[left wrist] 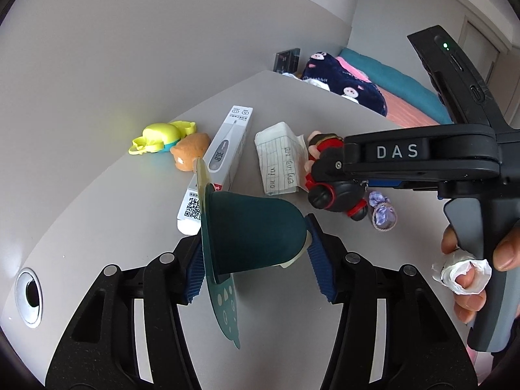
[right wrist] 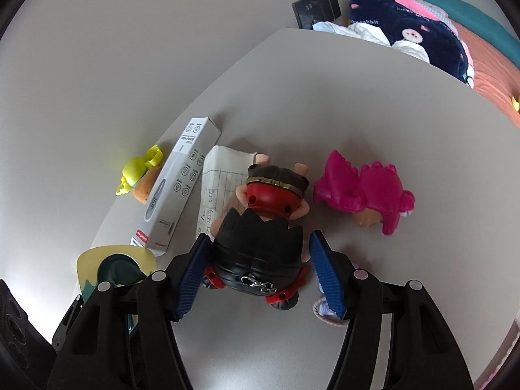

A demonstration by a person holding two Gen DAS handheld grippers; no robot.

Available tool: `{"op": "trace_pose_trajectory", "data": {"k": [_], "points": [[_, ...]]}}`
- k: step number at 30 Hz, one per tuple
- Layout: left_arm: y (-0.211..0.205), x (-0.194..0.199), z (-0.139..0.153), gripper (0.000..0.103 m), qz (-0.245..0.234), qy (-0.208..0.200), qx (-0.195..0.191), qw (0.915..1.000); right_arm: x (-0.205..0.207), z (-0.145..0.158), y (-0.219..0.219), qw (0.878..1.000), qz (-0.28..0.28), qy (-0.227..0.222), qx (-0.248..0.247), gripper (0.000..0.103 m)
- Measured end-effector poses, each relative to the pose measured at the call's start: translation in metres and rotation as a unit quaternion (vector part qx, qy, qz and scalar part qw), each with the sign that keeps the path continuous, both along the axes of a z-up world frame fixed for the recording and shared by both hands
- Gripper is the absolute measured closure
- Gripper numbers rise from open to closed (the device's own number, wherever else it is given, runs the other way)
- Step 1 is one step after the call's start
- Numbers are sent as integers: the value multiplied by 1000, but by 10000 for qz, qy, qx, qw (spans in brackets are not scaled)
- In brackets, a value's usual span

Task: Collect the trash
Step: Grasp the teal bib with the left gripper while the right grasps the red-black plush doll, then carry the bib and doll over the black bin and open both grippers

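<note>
My left gripper (left wrist: 256, 256) is shut on a dark green cup-shaped capsule (left wrist: 253, 234) with a wide foil rim, held on its side above the table; it also shows in the right wrist view (right wrist: 118, 268). My right gripper (right wrist: 258, 269) is open, its pads on either side of a black-haired figurine in red (right wrist: 260, 253) lying on the table. A folded lined paper (left wrist: 279, 159) lies beside the figurine (left wrist: 325, 149). A small purple crumpled wrapper (left wrist: 383, 213) lies near it. The right hand also holds a crumpled white tissue (left wrist: 461, 274).
On the grey table (right wrist: 390, 130) lie a thermometer box (left wrist: 224, 149), a yellow-green toy (left wrist: 159, 138), an orange toy (left wrist: 191, 149) and a pink dinosaur toy (right wrist: 364, 188). A cable hole (left wrist: 29, 295) is at the left. A bed with a navy blanket (right wrist: 406, 22) stands behind.
</note>
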State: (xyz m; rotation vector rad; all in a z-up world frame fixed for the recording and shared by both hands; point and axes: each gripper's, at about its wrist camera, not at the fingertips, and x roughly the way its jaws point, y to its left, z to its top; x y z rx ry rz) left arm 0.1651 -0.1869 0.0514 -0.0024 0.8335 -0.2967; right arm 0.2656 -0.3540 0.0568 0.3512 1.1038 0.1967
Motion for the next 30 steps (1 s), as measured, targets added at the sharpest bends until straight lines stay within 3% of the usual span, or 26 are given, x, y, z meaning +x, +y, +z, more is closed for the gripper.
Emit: {"op": "trace_pose_trajectory", "data": {"k": [1, 13, 21, 30], "points": [[-1, 0, 0, 49, -3, 1, 3, 10000, -1, 3, 1, 10000, 29, -61, -8, 45], [-12, -12, 20, 49, -226, -174, -144, 9995, -30, 49, -30, 9981, 8, -495, 356, 45], [-47, -29, 45, 49, -516, -341, 45, 9981, -65, 82, -70, 9951, -180, -815, 528, 45], [-110, -52, 63, 49, -923, -359, -28, 9951, -125, 93, -145, 9905, -633, -1015, 682, 45]]}}
